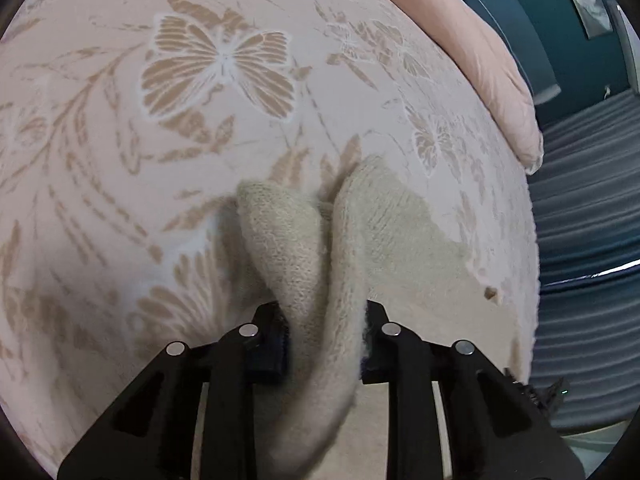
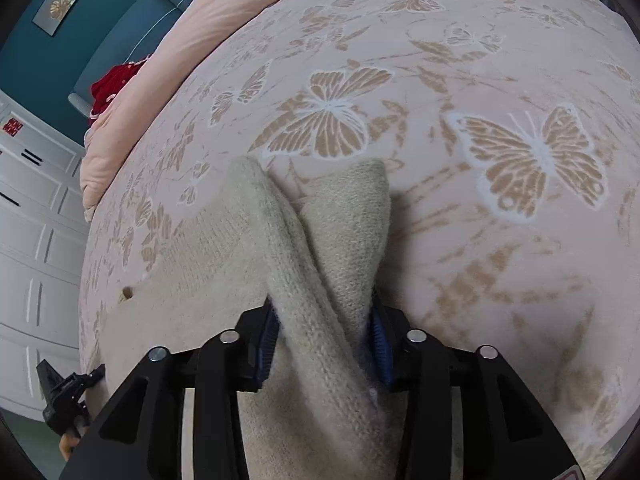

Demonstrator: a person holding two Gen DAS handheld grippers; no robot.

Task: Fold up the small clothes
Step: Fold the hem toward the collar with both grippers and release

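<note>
A cream knitted garment lies on a bed covered by a pink blanket with tan butterflies. My left gripper is shut on a bunched fold of the knit, which rises in two humps ahead of the fingers. In the right wrist view the same knit garment spreads to the left, with a small brown button near its edge. My right gripper is shut on another bunched fold of it. The other gripper shows at the lower left of the right wrist view.
A folded pink quilt lies along the far side of the bed, also in the right wrist view. A red cloth sits by it. A teal wall, white cabinet doors and grey striped flooring lie beyond the bed edge.
</note>
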